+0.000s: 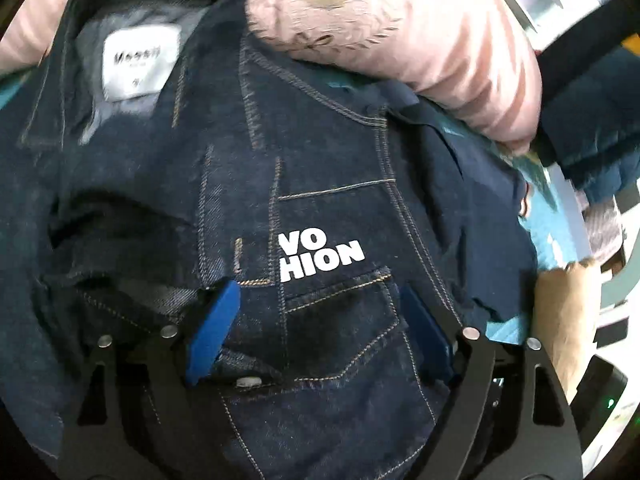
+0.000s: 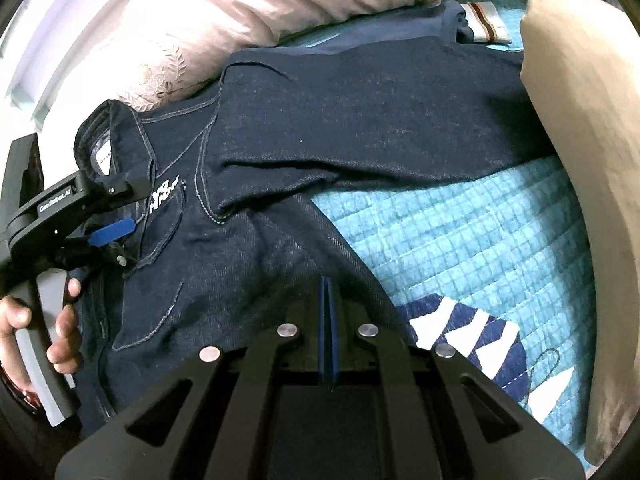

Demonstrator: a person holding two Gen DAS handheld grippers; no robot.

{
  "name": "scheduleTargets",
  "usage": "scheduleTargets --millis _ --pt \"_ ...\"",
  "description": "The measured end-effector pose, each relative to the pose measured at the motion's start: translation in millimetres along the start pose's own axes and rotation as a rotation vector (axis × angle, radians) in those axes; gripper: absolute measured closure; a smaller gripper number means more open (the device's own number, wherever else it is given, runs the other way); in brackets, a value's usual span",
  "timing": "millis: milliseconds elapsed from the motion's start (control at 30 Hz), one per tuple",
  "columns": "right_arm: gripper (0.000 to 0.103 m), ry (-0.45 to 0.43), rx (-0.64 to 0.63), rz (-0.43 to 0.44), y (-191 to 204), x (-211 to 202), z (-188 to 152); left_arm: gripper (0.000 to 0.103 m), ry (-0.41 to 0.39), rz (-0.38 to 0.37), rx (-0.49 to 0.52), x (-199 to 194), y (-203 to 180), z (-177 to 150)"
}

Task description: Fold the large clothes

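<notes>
Two claws work a dark denim jacket [image 2: 360, 120] spread on a blue quilt [image 2: 460, 240]: the left claw [image 1: 320, 320] gapes over its chest pocket, the right claw [image 2: 329, 320] pinched together at its hem.

bed: teal quilt [image 2: 460, 240] | on it: denim jacket [image 2: 320, 120], pink pillow [image 2: 240, 12]

1. Denim jacket [image 2: 320, 128]: dark indigo, tan contrast stitching, white "VO HION" print [image 1: 320, 256] above the chest pocket.
2. Lies front-up on the teal quilt, collar open, white neck label [image 1: 138, 64] visible.
3. One sleeve [image 2: 380, 120] extends flat sideways, creased.
</notes>
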State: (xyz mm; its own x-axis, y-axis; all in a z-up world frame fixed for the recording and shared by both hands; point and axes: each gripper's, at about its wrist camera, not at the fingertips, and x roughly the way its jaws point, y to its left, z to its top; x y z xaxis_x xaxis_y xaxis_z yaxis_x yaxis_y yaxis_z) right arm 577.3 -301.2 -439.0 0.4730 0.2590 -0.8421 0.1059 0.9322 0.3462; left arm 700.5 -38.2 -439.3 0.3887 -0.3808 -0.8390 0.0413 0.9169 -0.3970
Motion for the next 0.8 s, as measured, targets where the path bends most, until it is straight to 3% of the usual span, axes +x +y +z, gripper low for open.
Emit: scheduleTargets --millis 100,200,267,400,600,800 --pt "0.099 -0.022 0.057 0.016 -9 -5 1 0.016 -0.015 -0.093 -0.033 -11 -1 -2" --pt "0.099 -0.074 0.125 0.036 -21 -17 6 0.015 -0.06 -0.076 0.002 -26 -10 -9" --pt "0.098 -0.109 0.172 0.036 -30 -24 9 0.015 -0.096 -0.015 0.061 -33 -24 -13" --pt "0.08 -0.182 0.392 0.063 -65 -29 19 0.015 -0.136 0.175 0.208 -32 -42 -27" --pt "0.073 -0.242 0.626 0.064 -97 -20 27 0.015 -0.074 0.283 0.244 -10 -33 -35" --pt "0.071 -0.28 0.693 0.011 -107 -11 36 0.013 -0.059 0.358 0.311 2 -36 -43"
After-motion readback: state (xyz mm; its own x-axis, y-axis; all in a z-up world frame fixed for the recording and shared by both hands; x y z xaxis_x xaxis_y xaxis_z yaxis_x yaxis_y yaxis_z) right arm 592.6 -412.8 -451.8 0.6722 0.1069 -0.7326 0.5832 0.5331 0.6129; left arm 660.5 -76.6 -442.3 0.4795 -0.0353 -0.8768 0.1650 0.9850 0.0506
